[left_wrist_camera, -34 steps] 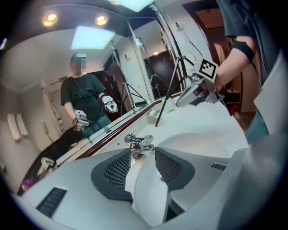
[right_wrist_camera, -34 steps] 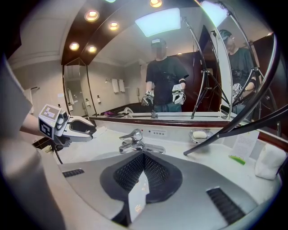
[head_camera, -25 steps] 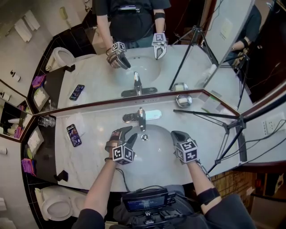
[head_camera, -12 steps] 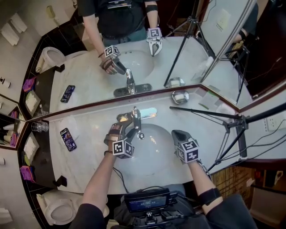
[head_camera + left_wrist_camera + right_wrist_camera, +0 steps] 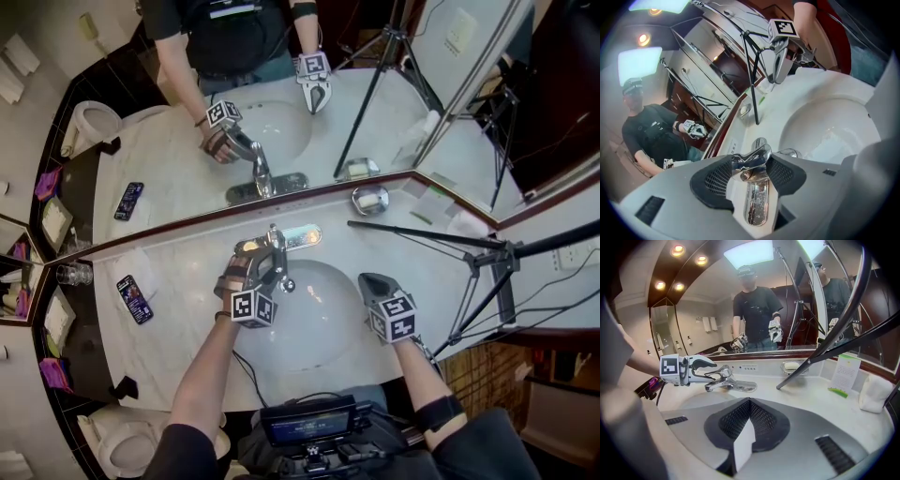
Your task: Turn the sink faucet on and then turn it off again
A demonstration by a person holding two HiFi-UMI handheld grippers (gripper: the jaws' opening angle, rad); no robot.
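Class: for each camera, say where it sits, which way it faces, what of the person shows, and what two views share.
Head view: head-mounted, steeply down at the sink basin; both forearms, left gripper, right gripper.
Left gripper view: rides that gripper, along its open jaws astride the faucet lever; right gripper.
Right gripper view: rides that gripper, along its shut jaws toward the mirror; left gripper.
Gripper views share: faucet lever, tripod leg.

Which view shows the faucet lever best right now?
Left gripper view: the lever sits close up, sharp, between the jaws. Head view shows it small, crowded by the left gripper. Right gripper view shows it side-on, farther off.
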